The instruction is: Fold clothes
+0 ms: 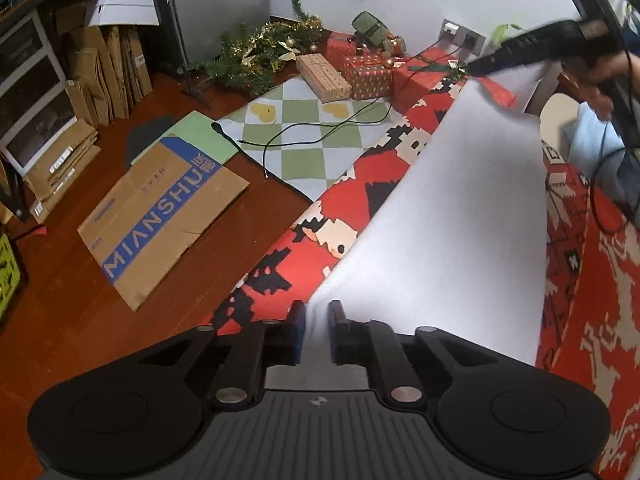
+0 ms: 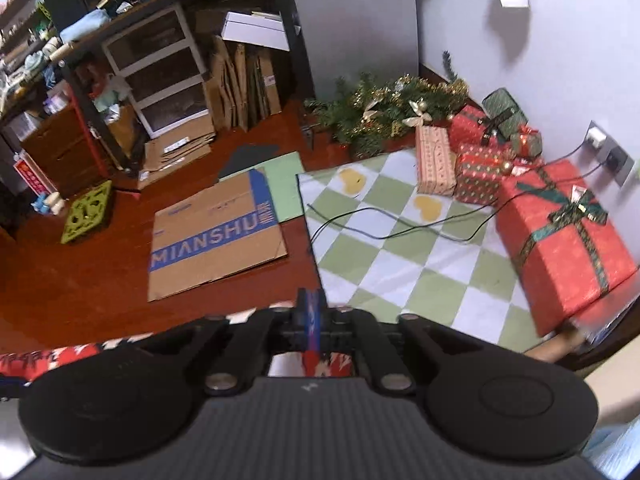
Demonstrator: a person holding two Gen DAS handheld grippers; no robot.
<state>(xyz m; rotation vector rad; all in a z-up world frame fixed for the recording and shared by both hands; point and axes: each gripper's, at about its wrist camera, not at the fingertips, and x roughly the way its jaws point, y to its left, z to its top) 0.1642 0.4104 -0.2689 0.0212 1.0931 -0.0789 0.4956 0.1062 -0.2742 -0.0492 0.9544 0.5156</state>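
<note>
Left gripper [image 1: 317,322]: matt black plastic, ribbed grey housing, brushed metal pivot pins, blue pads. Right gripper [image 2: 313,312]: same matt black plastic, blue pads. Garment [image 1: 460,216]: soft cloth, plain pale inner face, matt; outer face red with black-and-cream knit-style pattern. Floor [image 1: 68,304]: reddish wood, slight sheen. Flattened box [image 2: 216,236]: matt brown cardboard, blue printed band. Checked mat [image 2: 400,264]: matt, green-and-white. Big gift box [image 2: 568,240]: red paper wrap, slightly crinkled, green ribbon.

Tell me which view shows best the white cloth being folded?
The left wrist view: the white cloth stretches from the left gripper up to the right gripper. The right wrist view shows none of it, only red patterned fabric at its shut jaws.
</note>
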